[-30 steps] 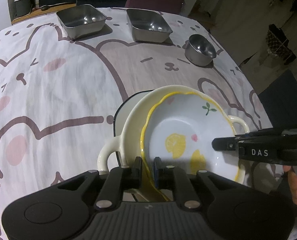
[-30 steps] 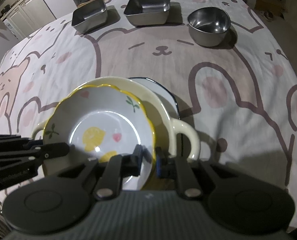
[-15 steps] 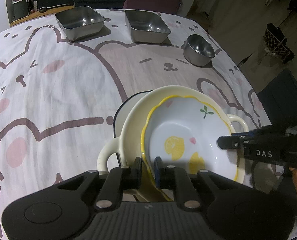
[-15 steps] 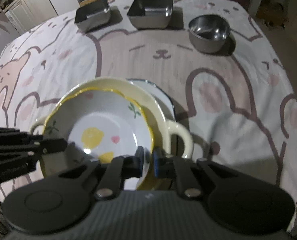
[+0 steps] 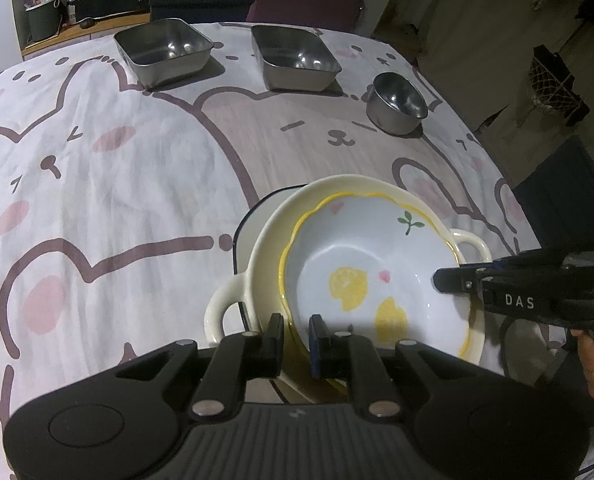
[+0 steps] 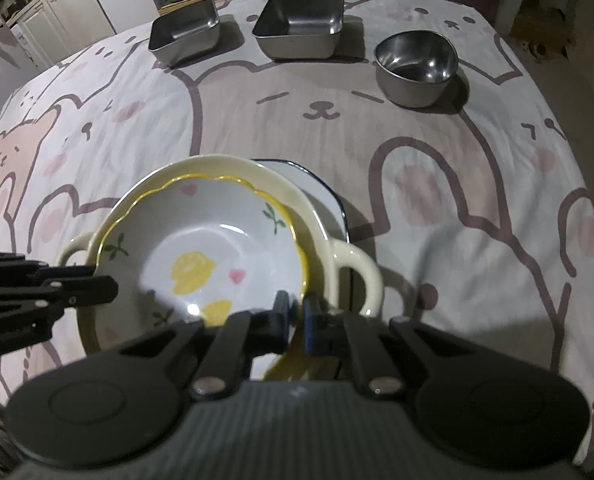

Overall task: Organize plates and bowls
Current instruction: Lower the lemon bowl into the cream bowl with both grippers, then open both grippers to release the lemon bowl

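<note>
Here, one worktop [image 5: 137, 208] under a white cloth printed with pink-cheeked bears. One cream two-handled dish [image 5: 257, 264], lying on one white plate with a dark rim [image 5: 253, 220]. One scalloped lemon-print bowl [image 5: 361, 264], yellow-edged, nested inside the cream dish, near the worktop's front edge. Two square steel trays: one far left [image 5: 163, 52], one far centre [image 5: 295, 56]. One round steel bowl [image 5: 397, 102], far right, apart from the trays. Two hand-held grippers: left hand-held gripper [image 5: 297, 334] pinching the lemon bowl's near rim; right hand-held gripper [image 6: 295, 320] likewise pinching the opposite rim. Room dim: white cabinets [image 6: 57, 12] to one side, dark chairs beyond the far edge.
</note>
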